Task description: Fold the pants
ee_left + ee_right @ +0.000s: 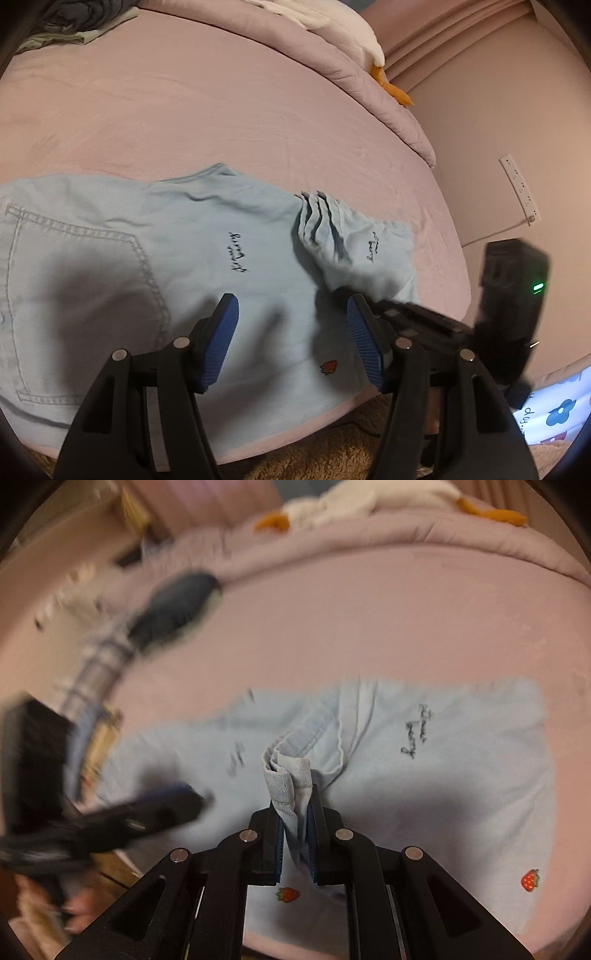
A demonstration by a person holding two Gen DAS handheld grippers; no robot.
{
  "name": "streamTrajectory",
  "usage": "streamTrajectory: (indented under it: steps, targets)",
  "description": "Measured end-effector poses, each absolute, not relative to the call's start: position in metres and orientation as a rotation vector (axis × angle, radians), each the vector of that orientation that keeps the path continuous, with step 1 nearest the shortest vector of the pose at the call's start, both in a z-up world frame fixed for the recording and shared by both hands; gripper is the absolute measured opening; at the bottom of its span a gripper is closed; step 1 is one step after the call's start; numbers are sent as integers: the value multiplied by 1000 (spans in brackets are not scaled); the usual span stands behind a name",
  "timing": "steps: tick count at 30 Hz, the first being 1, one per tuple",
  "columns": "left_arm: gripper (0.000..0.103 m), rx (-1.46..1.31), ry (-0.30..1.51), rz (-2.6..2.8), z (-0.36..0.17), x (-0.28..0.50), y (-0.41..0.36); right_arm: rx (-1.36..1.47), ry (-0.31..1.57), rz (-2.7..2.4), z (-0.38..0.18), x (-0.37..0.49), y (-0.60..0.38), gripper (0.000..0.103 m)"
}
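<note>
Light blue pants (184, 240) with small strawberry patches lie flat on the pink bed sheet (184, 110), back pocket at the left. A leg end (354, 243) is turned back over them, its hems stacked. My left gripper (293, 332) hovers open just above the cloth with nothing between its blue pads. In the right wrist view my right gripper (295, 808) is shut on a bunched hem (286, 775) of the pants (461, 775), lifted off the sheet. The left gripper (166, 805) shows blurred at the left, and the right gripper's black body (513, 295) stands beside my left fingers.
A rolled pink quilt (388, 110) and a white plush with orange feet (391, 88) lie along the far side of the bed. A pile of dark clothes (74, 22) sits at the far left corner. Brown carpet (314, 454) lies below the near bed edge.
</note>
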State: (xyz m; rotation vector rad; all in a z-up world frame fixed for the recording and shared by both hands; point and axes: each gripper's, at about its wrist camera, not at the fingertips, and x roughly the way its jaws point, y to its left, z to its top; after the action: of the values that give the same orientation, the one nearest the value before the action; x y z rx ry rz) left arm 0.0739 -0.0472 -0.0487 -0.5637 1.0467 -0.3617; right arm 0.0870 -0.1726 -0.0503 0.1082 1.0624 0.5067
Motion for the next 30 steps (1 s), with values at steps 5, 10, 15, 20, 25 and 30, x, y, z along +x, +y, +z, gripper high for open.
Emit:
streamTrajectory:
  steps: [5, 10, 15, 20, 25, 30]
  targets:
    - [61, -560, 1053, -373, -46, 86, -54, 99, 1113, 503, -57, 91, -175, 18]
    - [62, -509, 1048, -429, -44, 105, -71, 198, 988, 506, -28, 75, -219, 64]
    - [66, -488, 1108, -520, -56, 129, -100, 359, 885, 365, -18, 75, -290, 65]
    - [66, -376, 1193, -469, -77, 150, -130, 396, 911, 98, -41, 86, -338, 65]
    - [22, -337, 1202, -443, -80, 152, -149, 499, 941, 87, -59, 93, -362, 65]
    - [14, -451, 1223, -467, -85, 147, -146, 497, 952, 107, -60, 95, -359, 65]
